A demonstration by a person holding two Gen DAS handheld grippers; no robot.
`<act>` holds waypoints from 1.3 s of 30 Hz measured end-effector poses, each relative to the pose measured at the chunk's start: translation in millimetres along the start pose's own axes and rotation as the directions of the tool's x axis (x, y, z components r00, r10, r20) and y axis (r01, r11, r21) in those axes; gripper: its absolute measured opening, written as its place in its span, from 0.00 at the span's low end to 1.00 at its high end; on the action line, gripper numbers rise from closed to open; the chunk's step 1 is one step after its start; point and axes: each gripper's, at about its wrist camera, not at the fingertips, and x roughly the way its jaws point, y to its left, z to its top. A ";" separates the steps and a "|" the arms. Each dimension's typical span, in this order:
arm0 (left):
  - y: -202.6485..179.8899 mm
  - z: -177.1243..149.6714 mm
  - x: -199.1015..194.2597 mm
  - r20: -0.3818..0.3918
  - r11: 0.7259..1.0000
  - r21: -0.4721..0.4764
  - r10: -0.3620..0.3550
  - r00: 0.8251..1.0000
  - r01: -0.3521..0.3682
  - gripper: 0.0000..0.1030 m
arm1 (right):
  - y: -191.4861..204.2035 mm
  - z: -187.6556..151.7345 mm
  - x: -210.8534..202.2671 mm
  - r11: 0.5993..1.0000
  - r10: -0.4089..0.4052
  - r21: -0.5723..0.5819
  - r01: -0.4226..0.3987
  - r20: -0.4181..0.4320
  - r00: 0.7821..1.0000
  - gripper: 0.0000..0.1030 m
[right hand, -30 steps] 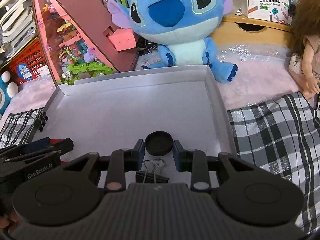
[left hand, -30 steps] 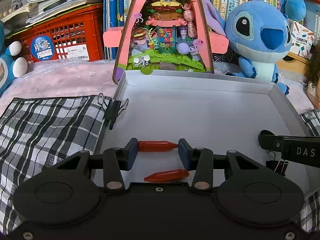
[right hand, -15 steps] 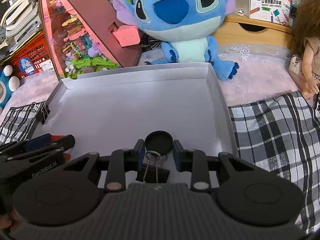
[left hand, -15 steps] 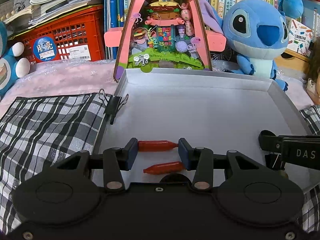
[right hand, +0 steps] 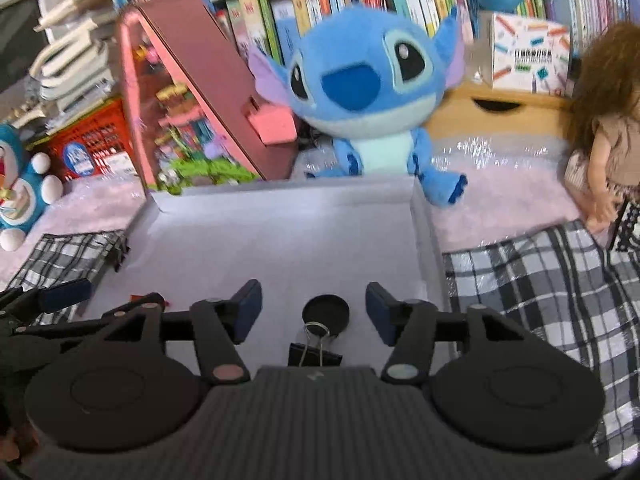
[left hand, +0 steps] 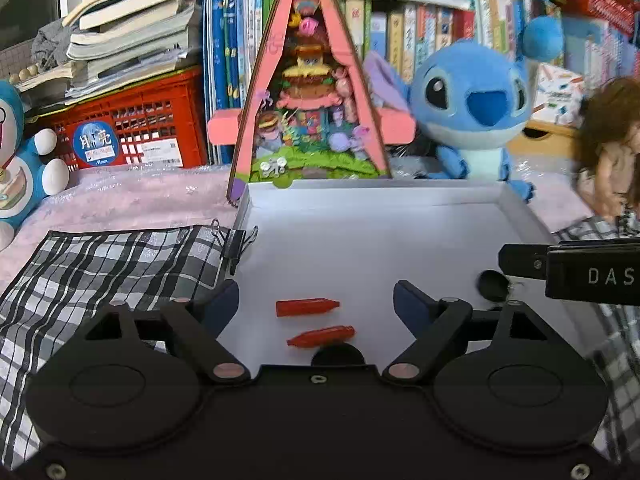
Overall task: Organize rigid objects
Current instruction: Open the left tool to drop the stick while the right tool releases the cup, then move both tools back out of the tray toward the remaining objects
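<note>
Left gripper [left hand: 316, 304]: jaws have just been opening, wide, upper red cap [left hand: 307, 307] lying free between.
Right gripper [right hand: 314, 312]: jaws have just been opening; black lid [right hand: 325, 313] free.
Handling: likely light, stiff, smooth; hold across the middle.
Tray [left hand: 360, 196]: centre of frame.

A: What do we call this place?
B: A home, we'd say, likely a child's room or playroom.
A: Our evidence?
B: Shelves of books [left hand: 404, 40], a blue plush [right hand: 372, 92], a second plush [left hand: 16, 152] at left, a doll [right hand: 604, 128], a pink toy house [left hand: 312, 112].
A: Anything more?
B: A red crate [left hand: 132, 120] under stacked books, a pink cover [left hand: 140, 196] and plaid cloth [right hand: 540, 276] on the surface.
</note>
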 end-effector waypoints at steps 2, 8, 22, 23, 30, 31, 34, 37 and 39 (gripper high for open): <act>1.8 -2.9 -11.7 0.013 1.000 -0.006 -0.020 1.000 0.021 0.84 | 0.4 -3.4 -10.6 1.000 0.006 -0.017 -0.006 0.020 1.000 0.77; 6.4 -19.0 -46.1 0.043 0.997 -0.016 -0.075 0.996 0.076 0.87 | -2.9 -19.5 -42.4 0.999 0.031 -0.044 -0.029 0.064 0.997 0.83; 2.0 -83.3 -110.9 0.096 0.991 0.067 -0.125 0.987 0.119 0.88 | -12.0 -76.1 -106.0 0.996 0.070 -0.058 -0.062 0.142 0.987 0.87; 1.8 -88.4 -114.8 0.096 0.990 0.071 -0.130 0.987 0.123 0.88 | -12.3 -80.5 -109.6 0.996 0.068 -0.061 -0.060 0.147 0.987 0.87; 0.6 -114.3 -129.8 0.086 0.984 0.112 -0.146 0.986 0.136 0.88 | -15.1 -113.0 -129.4 0.996 0.042 -0.081 -0.029 0.164 0.986 0.90; 0.4 -116.9 -131.4 0.085 0.984 0.117 -0.145 0.986 0.135 0.88 | -15.3 -117.0 -131.9 0.996 0.036 -0.084 -0.022 0.165 0.986 0.90; 1.0 -127.4 -138.6 0.089 0.983 0.125 -0.143 0.986 0.131 0.88 | -15.6 -127.8 -138.7 0.995 0.020 -0.096 -0.003 0.170 0.985 0.90; 2.3 -138.0 -144.4 0.080 0.983 0.117 -0.150 0.985 0.140 0.88 | -15.1 -139.0 -145.1 0.994 0.005 -0.106 0.014 0.177 0.984 0.90; 3.8 -146.0 -148.4 0.074 0.983 0.111 -0.155 0.985 0.146 0.88 | -14.9 -148.0 -148.6 0.994 -0.002 -0.110 0.022 0.179 0.984 0.90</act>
